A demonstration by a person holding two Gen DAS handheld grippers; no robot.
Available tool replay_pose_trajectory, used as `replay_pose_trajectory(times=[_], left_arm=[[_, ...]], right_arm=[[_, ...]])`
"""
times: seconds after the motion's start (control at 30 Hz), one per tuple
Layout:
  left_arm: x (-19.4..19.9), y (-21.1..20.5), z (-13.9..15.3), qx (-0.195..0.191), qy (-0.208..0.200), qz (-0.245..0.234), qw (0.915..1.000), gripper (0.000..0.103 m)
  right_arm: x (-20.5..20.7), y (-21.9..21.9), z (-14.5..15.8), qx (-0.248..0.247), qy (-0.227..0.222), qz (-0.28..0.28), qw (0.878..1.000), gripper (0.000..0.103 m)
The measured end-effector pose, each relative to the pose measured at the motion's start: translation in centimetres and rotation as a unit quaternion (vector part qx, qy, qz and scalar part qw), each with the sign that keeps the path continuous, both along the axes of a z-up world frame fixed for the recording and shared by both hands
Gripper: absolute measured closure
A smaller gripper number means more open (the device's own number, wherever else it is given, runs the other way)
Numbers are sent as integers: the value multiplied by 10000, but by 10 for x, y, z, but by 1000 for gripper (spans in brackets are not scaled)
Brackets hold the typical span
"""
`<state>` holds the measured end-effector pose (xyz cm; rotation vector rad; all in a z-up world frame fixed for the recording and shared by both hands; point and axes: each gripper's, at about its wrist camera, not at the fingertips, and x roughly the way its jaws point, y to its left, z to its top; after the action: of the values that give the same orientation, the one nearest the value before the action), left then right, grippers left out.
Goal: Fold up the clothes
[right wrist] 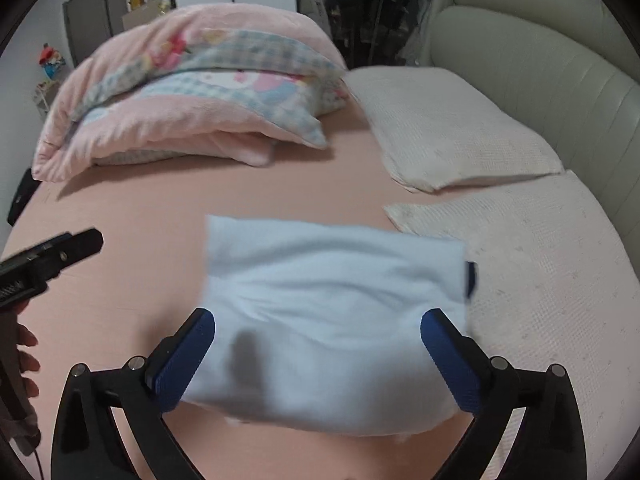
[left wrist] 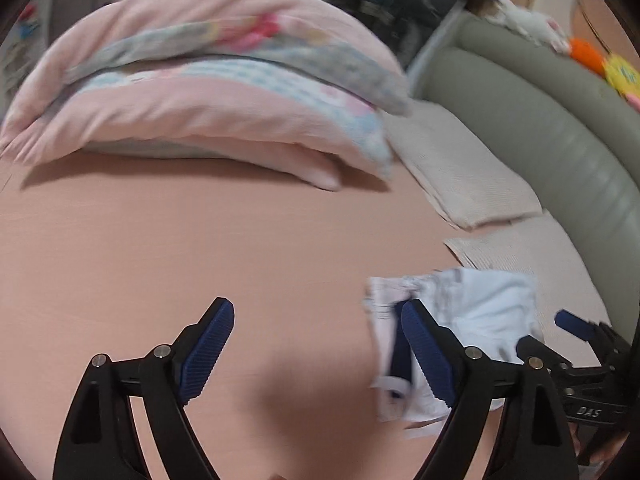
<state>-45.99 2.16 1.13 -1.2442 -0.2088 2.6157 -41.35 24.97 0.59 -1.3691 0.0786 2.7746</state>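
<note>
Nearest, the right tongs [right wrist: 318, 354] stand wide apart, ribbed blue pads [right wrist: 182, 360] on black arms, gripping nothing; a soft, pale blue folded garment [right wrist: 332, 312] lies rectangular and lightly creased between and beyond them on the smooth peach bed sheet [right wrist: 132, 248]. The left tongs [left wrist: 318, 354] also gape wide and empty beside that garment [left wrist: 480, 312], whose printed white edge shows. Farther off lie waffle-textured cream pillows [right wrist: 448, 132], a plush pink quilt [right wrist: 192, 92] folded in a mound, and a padded grey-green headboard [right wrist: 532, 56].

Bare pink sheet [right wrist: 120, 272] at left-centre lies open; folded quilt [right wrist: 192, 92] blocks upper left, pillows [right wrist: 452, 132] block the right.
</note>
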Motion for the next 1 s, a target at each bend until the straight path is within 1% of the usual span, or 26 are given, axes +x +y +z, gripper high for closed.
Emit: replay_pose_trajectory(times=[0.07,0.2,0.37,0.57,0.67,0.73,0.9,1.0], left_arm=[[5,-26,1,-26,-66,197,9998,17],[16,-76,12,-154,-94,566,9982,17],[38,-128,40,-307,147,842,9959,17],[99,-155,68,-470,382,986,9933,17],[132,-167,81,-551,495,1052,9917,17],[157,-172,88,-620,578,1078,9905,17],[251,-155,92,-953,890,1012,9863,17],[305,-152,88,-1013,987,1164,9831,17]], right_arm=[[1,-22,5,-6,10,81,10000,0],[2,-65,16,-18,30,244,9997,0],[5,-118,29,-34,54,448,9990,0],[32,-165,54,-56,91,517,9986,0],[66,-178,65,84,207,505,9985,0],[96,-184,73,92,321,636,9974,0],[190,-195,90,117,590,916,9940,0],[241,-194,94,128,703,931,9931,0]])
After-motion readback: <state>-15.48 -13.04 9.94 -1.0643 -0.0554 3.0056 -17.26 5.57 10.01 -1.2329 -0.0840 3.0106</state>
